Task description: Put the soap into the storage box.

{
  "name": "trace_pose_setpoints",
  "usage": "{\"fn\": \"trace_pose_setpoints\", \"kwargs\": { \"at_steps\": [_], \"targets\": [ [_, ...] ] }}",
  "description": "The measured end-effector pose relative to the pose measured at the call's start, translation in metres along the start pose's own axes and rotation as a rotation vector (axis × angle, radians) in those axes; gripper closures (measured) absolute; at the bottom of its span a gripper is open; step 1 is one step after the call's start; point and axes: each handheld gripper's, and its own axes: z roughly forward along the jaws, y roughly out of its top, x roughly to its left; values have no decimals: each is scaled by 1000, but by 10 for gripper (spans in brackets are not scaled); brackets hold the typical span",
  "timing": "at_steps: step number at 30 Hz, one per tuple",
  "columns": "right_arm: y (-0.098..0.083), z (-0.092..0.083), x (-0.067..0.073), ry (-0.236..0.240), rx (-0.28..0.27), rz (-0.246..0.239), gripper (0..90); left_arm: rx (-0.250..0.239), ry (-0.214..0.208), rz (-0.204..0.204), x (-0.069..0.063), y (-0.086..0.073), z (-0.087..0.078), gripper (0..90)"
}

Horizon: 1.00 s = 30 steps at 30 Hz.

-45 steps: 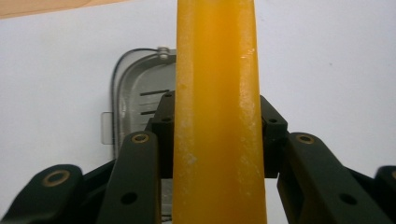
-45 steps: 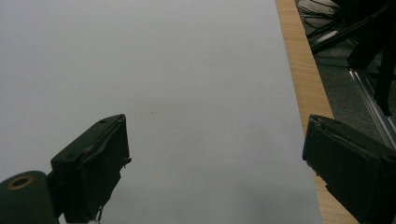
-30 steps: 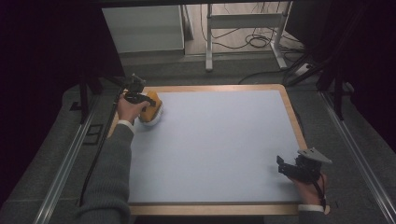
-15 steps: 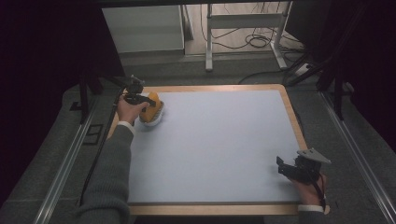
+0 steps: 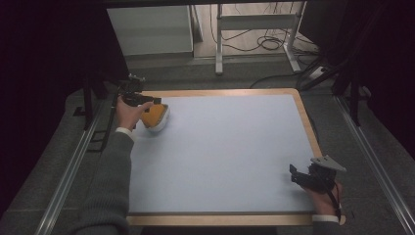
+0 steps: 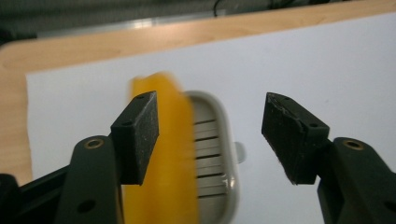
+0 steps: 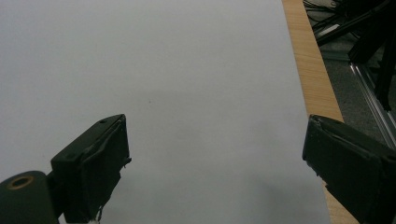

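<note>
The left gripper (image 6: 210,135) hangs with jaws spread over an orange-and-white slotted object (image 6: 196,163) at the desk's (image 5: 220,156) far left corner. The right gripper (image 7: 215,172), jaws wide apart, hovers over the near right edge.

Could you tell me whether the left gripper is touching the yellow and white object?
Cannot tell. In the left gripper view, the open left gripper straddles the blurred yellow and white object, one pad overlapping the yellow part without showing contact or gap.

Most of my desk (image 5: 220,156) lies bare between my tongs; the yellow and white object (image 5: 156,116) at the far left corner alone blocks passage.
</note>
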Motion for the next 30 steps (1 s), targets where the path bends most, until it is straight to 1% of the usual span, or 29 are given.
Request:
{"fn": "trace_pose_setpoints", "kwargs": {
  "at_steps": [1,2,4,6,8,9,10,11,12,13,15,17,18,19,20,21,23,25,26,28,29,30],
  "targets": [
    [0,0,0,-1,0,0,74,-42,-16,13,-5,-2,-9,365],
    [0,0,0,-1,0,0,74,-48,-37,32,-8,-3,-13,365],
    [0,0,0,-2,2,0,74,-51,-54,67,-14,-6,-20,353],
    [0,0,0,-3,1,1,74,-54,-77,92,-20,-11,-25,346],
    [-1,-1,0,-4,1,-1,74,-48,-96,116,-25,-18,-28,341],
    [-1,-1,1,-5,0,-1,74,-43,-104,119,-27,-21,-29,336],
    [-1,-1,1,-5,0,-1,75,-43,-104,119,-27,-21,-29,330],
    [0,-1,1,-3,-2,-3,74,-32,-119,127,-31,-29,-31,323],
    [0,-2,2,-2,-3,-3,75,-32,-119,127,-31,-29,-31,317],
    [0,-2,2,-2,-3,-5,74,-21,-148,135,-35,-36,-34,311],
    [0,-2,3,-2,-2,-8,75,17,-173,151,-39,-45,-36,290],
    [0,-1,4,-3,-2,-12,75,28,-180,170,-43,-55,-39,285],
    [0,-1,4,-3,-2,-12,75,28,-180,170,-43,-55,-39,284],
    [0,-1,4,-2,0,-11,75,34,-197,172,-44,-61,-41,284],
    [0,0,4,-3,1,-11,75,31,-219,167,-46,-71,-43,272],
    [0,0,3,-2,2,-10,75,32,-226,169,-47,-77,-44,267],
    [0,-1,3,2,1,-7,74,42,-224,187,-50,-90,-46,248],
    [0,-1,4,5,-3,-6,75,35,-219,191,-52,-103,-47,244],
    [0,-1,4,4,-4,-7,74,42,-226,194,-53,-113,-47,242],
    [0,-1,5,8,-4,-11,74,47,-223,201,-55,-129,-44,241],
    [0,-1,6,7,-5,-13,75,53,-221,205,-55,-134,-43,240],
    [0,-1,6,7,-5,-13,75,53,-221,205,-55,-134,-43,239]
  ]
}}
